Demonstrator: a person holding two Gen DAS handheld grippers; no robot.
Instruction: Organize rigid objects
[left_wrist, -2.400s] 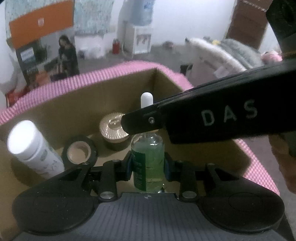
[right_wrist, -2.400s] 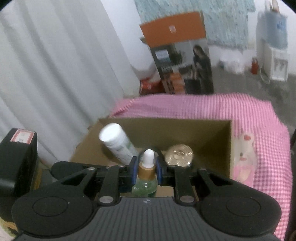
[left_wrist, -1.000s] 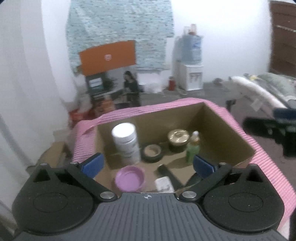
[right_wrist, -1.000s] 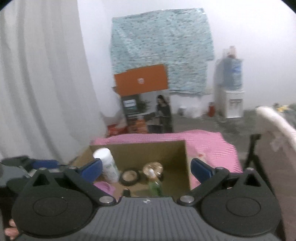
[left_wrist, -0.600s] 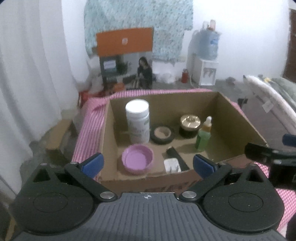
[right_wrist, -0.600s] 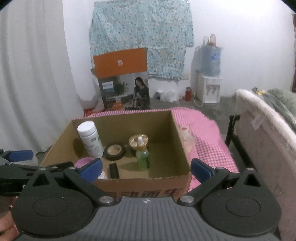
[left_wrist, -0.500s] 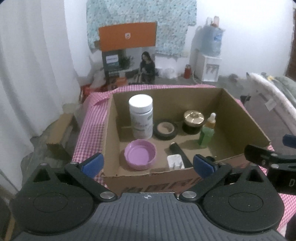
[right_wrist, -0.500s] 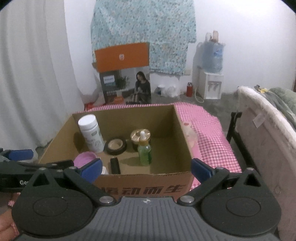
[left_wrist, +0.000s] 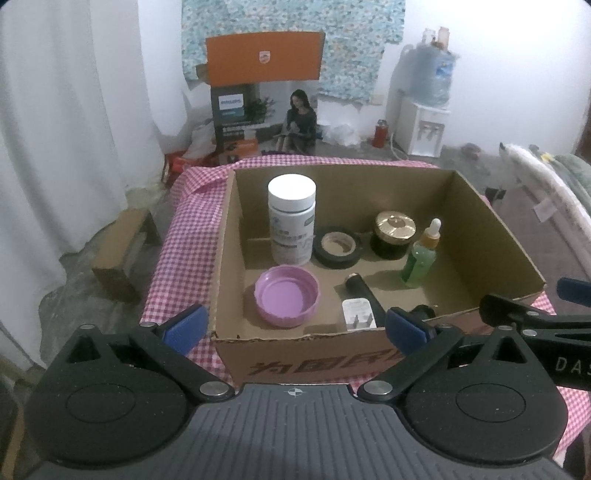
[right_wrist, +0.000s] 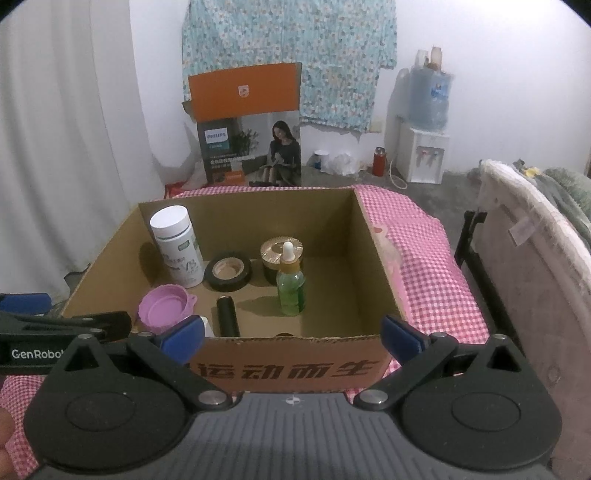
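Observation:
An open cardboard box (left_wrist: 317, 354) (right_wrist: 295, 365) stands on a pink checked cloth (left_wrist: 184, 236). Inside stand a white bottle (left_wrist: 291, 219) (right_wrist: 177, 245), a black tape roll (left_wrist: 337, 246) (right_wrist: 228, 271), a gold-lidded jar (left_wrist: 394, 234) (right_wrist: 275, 253) and a green dropper bottle (left_wrist: 421, 256) (right_wrist: 291, 282). A purple lid (left_wrist: 286, 295) (right_wrist: 164, 304), a black cylinder (left_wrist: 360, 290) (right_wrist: 227, 314) and a white plug (left_wrist: 357, 314) lie in front. My left gripper (left_wrist: 294, 326) and right gripper (right_wrist: 291, 338) are both open and empty, held back in front of the box.
A Philips carton (right_wrist: 247, 125) leans on the far wall. A water dispenser (right_wrist: 424, 129) stands at the back right. A padded bed edge (right_wrist: 535, 266) runs along the right. A white curtain (left_wrist: 74, 129) hangs at the left. A small brown box (left_wrist: 122, 254) lies on the floor.
Both grippers let go of the green dropper bottle, opened, and pulled back and up from the box. The bottle now stands alone inside.

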